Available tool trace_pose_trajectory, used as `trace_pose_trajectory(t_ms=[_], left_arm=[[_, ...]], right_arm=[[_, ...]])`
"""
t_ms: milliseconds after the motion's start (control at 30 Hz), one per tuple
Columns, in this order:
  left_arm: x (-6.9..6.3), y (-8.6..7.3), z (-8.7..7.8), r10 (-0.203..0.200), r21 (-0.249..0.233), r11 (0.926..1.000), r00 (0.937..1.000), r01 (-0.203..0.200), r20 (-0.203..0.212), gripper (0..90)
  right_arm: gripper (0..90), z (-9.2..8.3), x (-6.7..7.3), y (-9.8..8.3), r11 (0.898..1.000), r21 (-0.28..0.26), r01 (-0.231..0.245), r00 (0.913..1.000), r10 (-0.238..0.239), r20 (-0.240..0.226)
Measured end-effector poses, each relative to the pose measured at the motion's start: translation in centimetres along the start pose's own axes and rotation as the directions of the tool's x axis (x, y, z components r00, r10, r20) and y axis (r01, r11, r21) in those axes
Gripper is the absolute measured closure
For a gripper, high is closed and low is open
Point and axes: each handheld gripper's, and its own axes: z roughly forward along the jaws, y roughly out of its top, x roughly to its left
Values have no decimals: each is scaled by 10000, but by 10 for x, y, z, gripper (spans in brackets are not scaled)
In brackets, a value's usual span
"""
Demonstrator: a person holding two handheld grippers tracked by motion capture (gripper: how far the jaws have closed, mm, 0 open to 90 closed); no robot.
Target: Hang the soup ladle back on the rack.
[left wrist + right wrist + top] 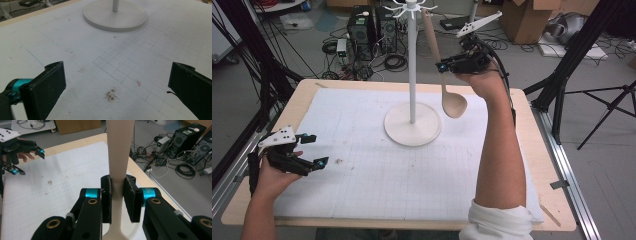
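One spoon [447, 85] is in play, clamped by its handle between the pads of the right hand-held gripper [443, 66], which holds it high beside the pole of the white stand [412, 75]. It hangs bowl down above the stand's round base, apart from the table [522, 130], its handle tip up near the hooks [411, 9] at the top. The step in hand looks like hanging the spoon on a hook. Next, the handle tip probably has to be lifted to a hook and caught there before the jaws let go; whether the tip has a hole cannot be told. The left hand-held gripper [315, 150] rests at the table's left edge, jaws apart and empty.
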Motion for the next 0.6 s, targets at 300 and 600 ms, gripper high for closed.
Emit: trace_pose_trajectory(t_ms=[300,600], left_arm=[[-2,1,0,32,-20,10000,10000,-32,13,17],[-4,3,2,107,-29,9999,9999,-107,52,17]], right_arm=[[538,-10,4,-2,9997,-166,-180,9993,186,334],[423,-26,22,-28,9983,-567,165,9998,-160,81]])
